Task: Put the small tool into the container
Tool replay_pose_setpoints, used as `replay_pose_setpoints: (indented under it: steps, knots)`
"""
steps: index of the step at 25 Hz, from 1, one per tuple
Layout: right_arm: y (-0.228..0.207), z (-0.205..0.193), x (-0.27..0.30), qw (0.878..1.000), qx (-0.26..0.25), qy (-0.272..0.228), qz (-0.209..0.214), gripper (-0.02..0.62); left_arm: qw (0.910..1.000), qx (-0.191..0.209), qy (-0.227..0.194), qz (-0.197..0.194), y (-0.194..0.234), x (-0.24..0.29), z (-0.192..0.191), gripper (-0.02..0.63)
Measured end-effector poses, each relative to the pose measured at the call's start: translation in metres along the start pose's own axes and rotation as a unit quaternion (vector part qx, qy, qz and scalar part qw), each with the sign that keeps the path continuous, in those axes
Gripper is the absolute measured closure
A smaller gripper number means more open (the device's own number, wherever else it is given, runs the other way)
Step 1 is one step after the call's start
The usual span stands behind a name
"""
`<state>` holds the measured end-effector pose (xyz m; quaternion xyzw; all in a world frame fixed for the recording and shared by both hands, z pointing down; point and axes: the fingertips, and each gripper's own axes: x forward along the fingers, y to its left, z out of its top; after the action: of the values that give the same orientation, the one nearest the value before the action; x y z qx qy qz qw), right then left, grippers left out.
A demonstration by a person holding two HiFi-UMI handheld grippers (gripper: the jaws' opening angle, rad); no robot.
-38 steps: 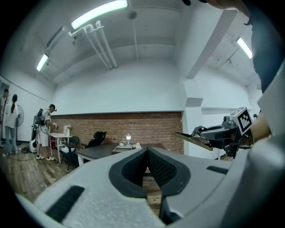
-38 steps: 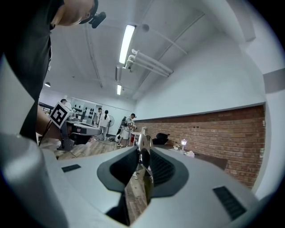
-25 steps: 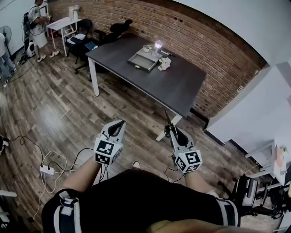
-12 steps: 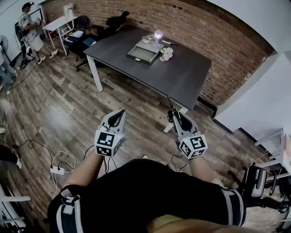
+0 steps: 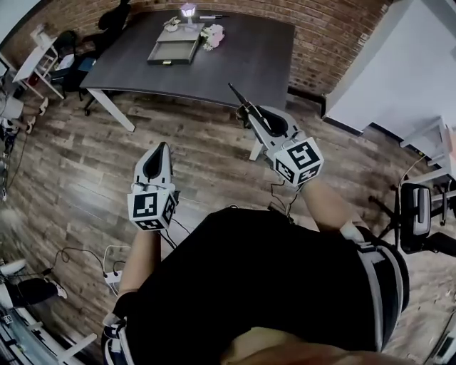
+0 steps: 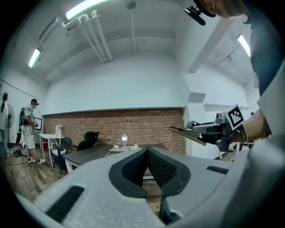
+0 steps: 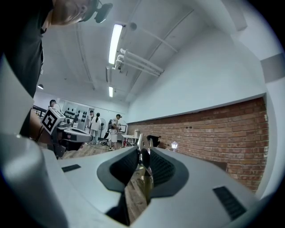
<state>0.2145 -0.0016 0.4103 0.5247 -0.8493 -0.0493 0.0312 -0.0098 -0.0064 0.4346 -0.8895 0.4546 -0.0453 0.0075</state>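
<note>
My right gripper [image 5: 251, 114] is shut on a small metal tool [image 5: 238, 95], whose thin tip sticks out ahead of the jaws toward the dark table [image 5: 242, 60]. In the right gripper view the tool [image 7: 145, 173] sits clamped between the two black pads. A grey tray-like container [image 5: 173, 50] lies on the far part of the table, well ahead of both grippers. My left gripper [image 5: 160, 150] hangs lower over the wooden floor, shut and holding nothing. Its pads meet in the left gripper view [image 6: 147, 152], where the right gripper [image 6: 192, 132] shows at the right.
A small lit lamp [image 5: 188, 10] and white flowers [image 5: 213, 36] stand beside the tray. Dark chairs [image 5: 114, 18] and a white desk [image 5: 32, 60] lie at the far left. Cables and a power strip [image 5: 112, 274] are on the floor. People stand far off [image 7: 115, 129].
The table has come much closer in the head view. My right gripper has risen and reached forward with the tool; the left gripper has stayed low and shut.
</note>
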Motion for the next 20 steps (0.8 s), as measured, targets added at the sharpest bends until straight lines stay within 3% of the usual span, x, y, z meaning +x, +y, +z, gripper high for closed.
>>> replay_pose_setpoints:
  steps: [20]
  knots:
    - [-0.074, -0.017, 0.030, 1.000, 0.010, -0.006, 0.014, 0.517, 0.9994, 0.012, 0.033, -0.003, -0.011, 0.080, -0.008, 0.597]
